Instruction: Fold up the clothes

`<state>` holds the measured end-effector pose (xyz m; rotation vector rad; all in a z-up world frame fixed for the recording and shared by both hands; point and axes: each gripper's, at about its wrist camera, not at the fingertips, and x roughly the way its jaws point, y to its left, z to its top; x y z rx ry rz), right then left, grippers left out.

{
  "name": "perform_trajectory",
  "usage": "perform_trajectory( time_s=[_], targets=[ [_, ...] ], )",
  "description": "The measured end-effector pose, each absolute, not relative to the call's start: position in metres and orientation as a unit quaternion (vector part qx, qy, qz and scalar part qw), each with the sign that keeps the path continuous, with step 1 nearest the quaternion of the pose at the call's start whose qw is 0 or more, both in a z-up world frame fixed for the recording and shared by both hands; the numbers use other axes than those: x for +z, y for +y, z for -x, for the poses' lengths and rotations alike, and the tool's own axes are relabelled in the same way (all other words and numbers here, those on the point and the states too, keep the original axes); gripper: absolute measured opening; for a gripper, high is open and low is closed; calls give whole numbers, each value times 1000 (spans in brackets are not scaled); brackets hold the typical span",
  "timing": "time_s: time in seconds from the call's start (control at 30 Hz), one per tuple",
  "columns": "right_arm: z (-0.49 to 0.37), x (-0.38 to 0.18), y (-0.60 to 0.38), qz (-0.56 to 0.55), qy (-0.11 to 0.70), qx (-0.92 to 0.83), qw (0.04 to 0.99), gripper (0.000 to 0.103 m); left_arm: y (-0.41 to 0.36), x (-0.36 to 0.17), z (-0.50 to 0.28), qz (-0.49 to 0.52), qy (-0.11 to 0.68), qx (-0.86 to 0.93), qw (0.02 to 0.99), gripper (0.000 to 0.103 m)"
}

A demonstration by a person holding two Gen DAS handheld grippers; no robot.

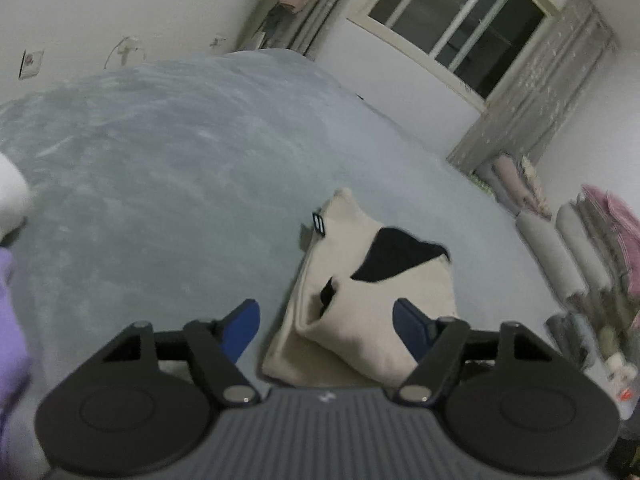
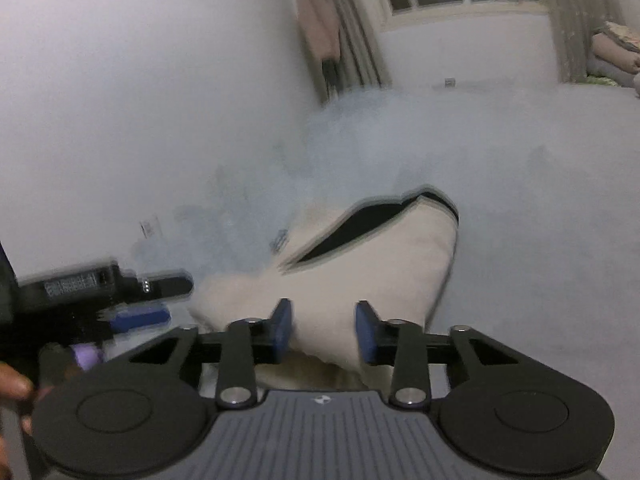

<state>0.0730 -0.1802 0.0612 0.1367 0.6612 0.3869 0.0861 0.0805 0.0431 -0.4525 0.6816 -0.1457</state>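
**Garment folded small, both grippers free above it**

Your left gripper (image 1: 326, 326) has its jaws spread wide and holds nothing; the cream garment (image 1: 372, 296) lies just ahead of the blue pads (image 1: 240, 330), its near edge showing through the gap between them. Your right gripper (image 2: 323, 330) is spread too, less widely, with the same cream garment (image 2: 376, 264) showing between its pads and beyond; the blur leaves it unclear whether the pads touch the cloth, but they do not pinch it.

The garment sits on the grey bedspread (image 1: 160, 168) as a compact, layered bundle, dark lining (image 1: 394, 254) showing at a turned-over flap. Judging by that shape, most folds seem done; what looks left is flattening the raised flap or one last fold. A lilac item (image 1: 10, 320) at the left edge may be next.
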Motion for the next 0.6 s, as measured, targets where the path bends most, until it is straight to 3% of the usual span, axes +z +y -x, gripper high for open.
perform_trajectory(
  time_s=[0.07, 0.27, 0.47, 0.6],
  targets=[
    [-70, 51, -170, -33, 329, 186, 925, 26, 71, 34, -92, 190, 346, -61, 917, 65],
    [-59, 33, -153, 17, 317, 174, 932, 26, 60, 15, -94, 153, 360, -45, 919, 67],
    [-60, 33, -167, -6, 318, 182, 930, 26, 88, 17, -93, 235, 369, -50, 898, 69],
    [-59, 34, -171, -15, 320, 185, 929, 26, 83, 16, -96, 222, 367, -48, 902, 80]
  ],
)
